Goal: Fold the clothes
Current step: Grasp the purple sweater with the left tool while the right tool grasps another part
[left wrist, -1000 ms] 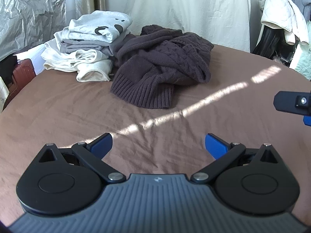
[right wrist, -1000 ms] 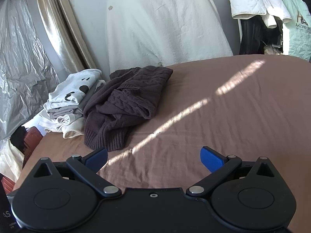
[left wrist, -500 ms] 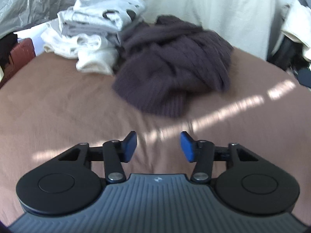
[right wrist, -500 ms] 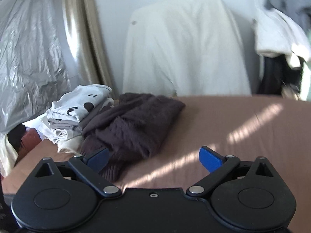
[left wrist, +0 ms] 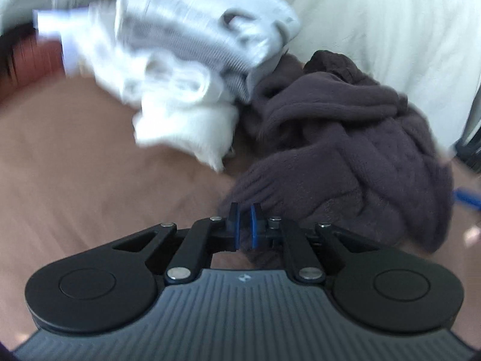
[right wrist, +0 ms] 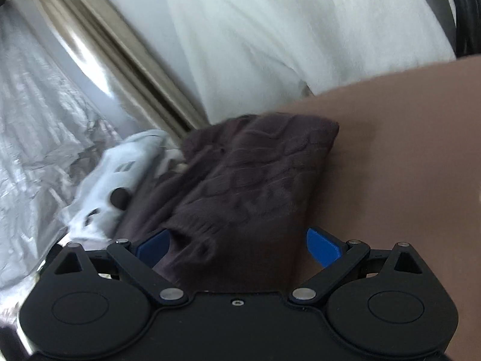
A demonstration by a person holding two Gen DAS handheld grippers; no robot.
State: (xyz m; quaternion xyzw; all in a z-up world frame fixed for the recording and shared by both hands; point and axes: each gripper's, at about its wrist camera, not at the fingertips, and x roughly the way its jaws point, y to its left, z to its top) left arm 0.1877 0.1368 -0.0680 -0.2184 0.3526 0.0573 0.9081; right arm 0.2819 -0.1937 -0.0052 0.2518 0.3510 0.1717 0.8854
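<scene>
The brown-covered bed (right wrist: 405,156) carries the dark knitted sweater (left wrist: 345,156), bunched in a heap just beside, and partly under, a stack of folded light garments (left wrist: 186,69) on its left. In the right wrist view the sweater's long axis runs from the gripper away toward the far edge of the bed. The left gripper (left wrist: 243,225) sits at the sweater's near ribbed hem, fingers almost closed; whether fabric is pinched cannot be told. The right gripper (right wrist: 240,243) is spread wide, empty, straddling the near hem. Both are equally near. No legible writing; motion blur obscures the print on the top folded garment.
</scene>
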